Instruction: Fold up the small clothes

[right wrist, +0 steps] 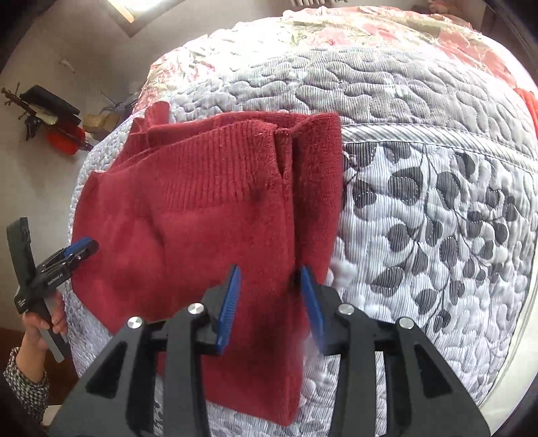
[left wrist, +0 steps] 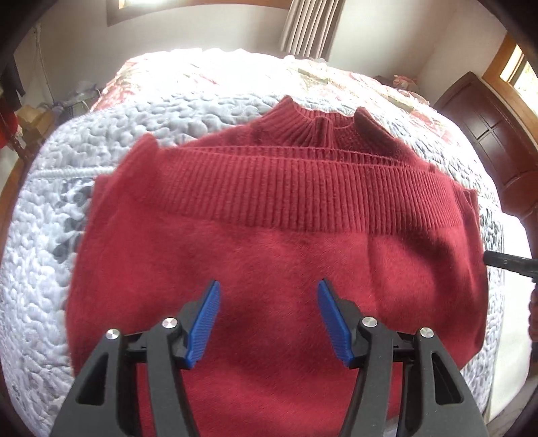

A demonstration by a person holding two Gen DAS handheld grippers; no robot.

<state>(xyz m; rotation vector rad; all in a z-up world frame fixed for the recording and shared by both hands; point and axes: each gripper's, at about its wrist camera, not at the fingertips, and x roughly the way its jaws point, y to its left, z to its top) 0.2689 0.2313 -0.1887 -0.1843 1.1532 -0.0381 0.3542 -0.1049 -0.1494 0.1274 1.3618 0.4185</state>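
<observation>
Two handheld grippers work over one red knitted sweater (left wrist: 269, 235) that lies folded on a quilted bedspread (left wrist: 40, 269). In the left wrist view, the ribbed hem band is doubled up across the garment, just below the ribbed collar (left wrist: 312, 126), and the plain knit body fills the lower frame.

The left gripper (left wrist: 269, 319) hovers above the middle of the sweater body. Its jaws stand wide apart and hold nothing; the blue pads (left wrist: 203, 322) frame bare red knit. In the right wrist view, the same gripper appears at the sweater's left edge, held by a hand (right wrist: 37, 326) with a checked sleeve (right wrist: 23, 380).

The right gripper (right wrist: 270, 302) sits at the sweater's right side. Its jaws are parted, one blue pad on each side of the folded edge strip. Whether the pads touch the fabric cannot be told from the pictures.

The bedspread carries a grey leaf print (right wrist: 437, 218) on the right and a pink floral cover (right wrist: 386, 30) at the far end.
</observation>
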